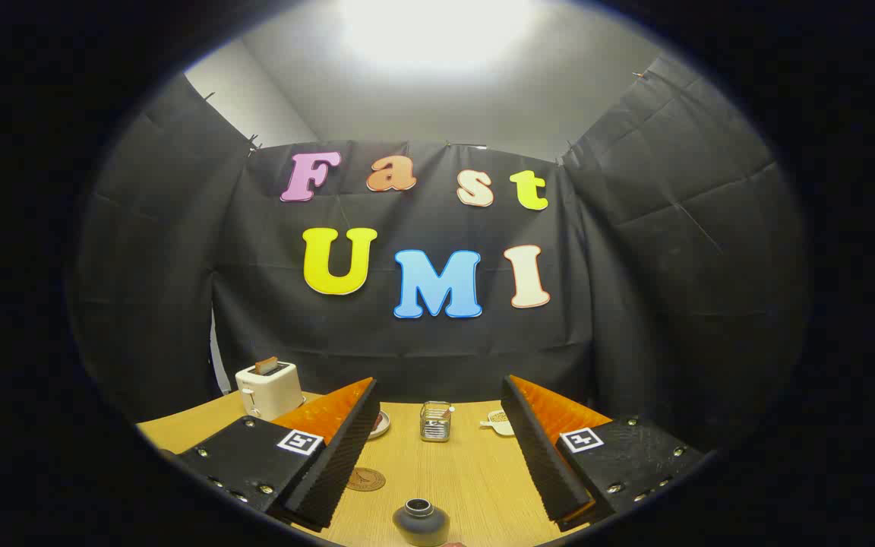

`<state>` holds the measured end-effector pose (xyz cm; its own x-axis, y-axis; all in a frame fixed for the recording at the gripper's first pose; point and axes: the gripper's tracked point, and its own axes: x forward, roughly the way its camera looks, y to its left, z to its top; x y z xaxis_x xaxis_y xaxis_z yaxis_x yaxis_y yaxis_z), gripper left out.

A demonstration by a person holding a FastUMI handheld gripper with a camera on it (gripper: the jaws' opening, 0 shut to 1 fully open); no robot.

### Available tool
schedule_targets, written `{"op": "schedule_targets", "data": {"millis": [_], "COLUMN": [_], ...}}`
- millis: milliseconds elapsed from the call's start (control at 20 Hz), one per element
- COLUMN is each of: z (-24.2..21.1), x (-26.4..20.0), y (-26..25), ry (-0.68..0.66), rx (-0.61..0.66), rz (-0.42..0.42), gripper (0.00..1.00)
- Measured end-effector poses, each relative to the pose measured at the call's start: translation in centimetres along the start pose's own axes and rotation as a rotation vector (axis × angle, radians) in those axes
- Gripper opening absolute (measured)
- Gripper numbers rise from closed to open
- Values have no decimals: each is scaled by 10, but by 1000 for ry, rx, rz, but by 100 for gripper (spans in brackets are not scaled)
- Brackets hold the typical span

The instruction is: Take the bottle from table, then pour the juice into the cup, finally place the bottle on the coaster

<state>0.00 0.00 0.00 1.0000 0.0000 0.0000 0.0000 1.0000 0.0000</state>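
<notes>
My gripper (437, 391) stands open, its two black and orange fingers spread wide above the wooden table (475, 479), with nothing between them. Low in the gap between the fingers, close to me, stands a small dark grey bottle (421, 521) with a round open mouth. A brown round coaster (365, 479) lies flat just left of it, near the left finger. Farther ahead, in the middle of the gap, a clear cup (435, 422) stands upright.
A white toaster (269, 389) with a slice in it sits at the back left, beyond the left finger. A small plate (380, 424) lies left of the cup and a white dish (499, 422) right of it. Black cloth walls close the table's far side.
</notes>
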Motion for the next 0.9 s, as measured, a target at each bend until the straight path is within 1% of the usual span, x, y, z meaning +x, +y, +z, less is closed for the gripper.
{"op": "schedule_targets", "data": {"millis": [400,900], "z": [-9,-9], "x": [10,11], "y": [8,3], "ry": [-1,-32], "rx": [-9,50], "rz": [40,56], "gripper": [98,98]}}
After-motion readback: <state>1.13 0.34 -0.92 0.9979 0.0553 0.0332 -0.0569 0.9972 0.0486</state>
